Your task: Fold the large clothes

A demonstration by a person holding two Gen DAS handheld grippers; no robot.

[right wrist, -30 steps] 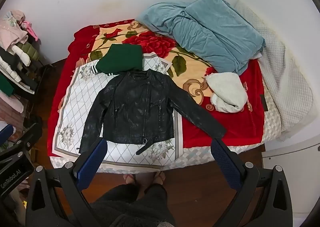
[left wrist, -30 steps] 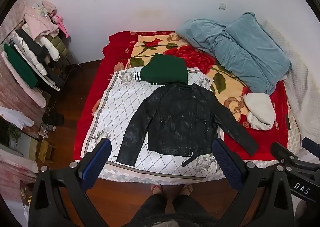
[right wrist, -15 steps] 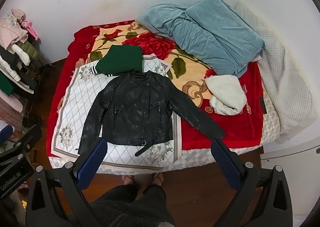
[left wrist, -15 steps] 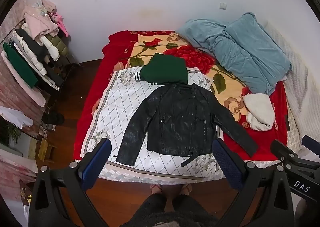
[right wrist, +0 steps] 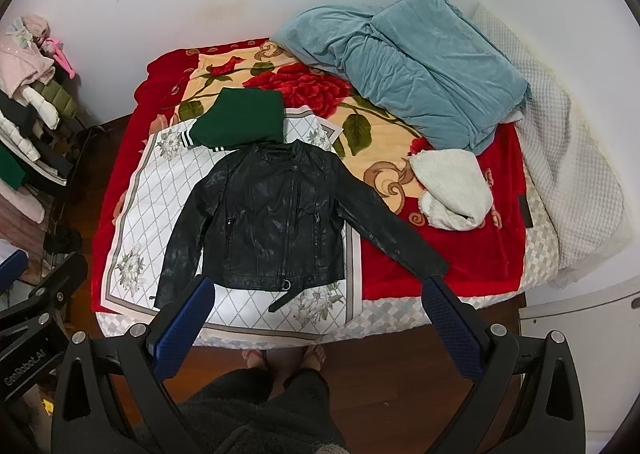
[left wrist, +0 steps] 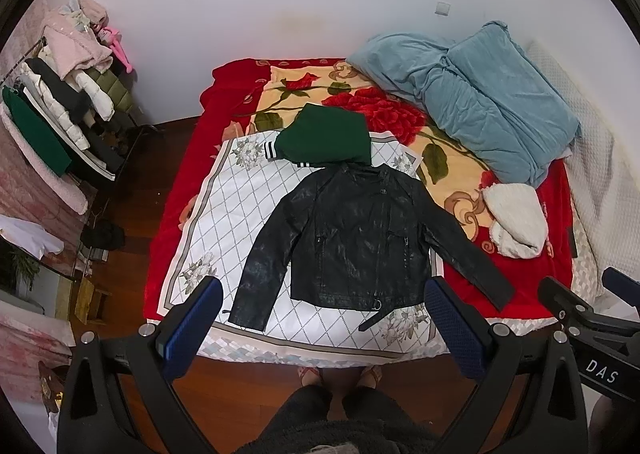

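Observation:
A black leather jacket [left wrist: 356, 238] [right wrist: 272, 222] lies flat and face up on a white diamond-patterned sheet [left wrist: 240, 210] [right wrist: 160, 190] on the bed, both sleeves spread out and its belt trailing at the hem. My left gripper [left wrist: 324, 318] hangs high above the bed's near edge, open, nothing between its blue pads. My right gripper [right wrist: 316, 318] is held just as high to its right, open and holding nothing. A folded green garment [left wrist: 324, 138] [right wrist: 244, 118] with striped cuffs sits just beyond the jacket's collar.
A crumpled blue blanket [left wrist: 476, 94] [right wrist: 416, 58] and a white fleece bundle [left wrist: 516, 218] [right wrist: 452, 190] lie on the red floral bedspread [left wrist: 180, 190]. A clothes rack [left wrist: 60, 118] stands at the left. A person's feet [right wrist: 280, 358] are on the wooden floor by the bed.
Both views have shifted very slightly; the jacket and everything else on the bed lie as before, and both grippers stay open.

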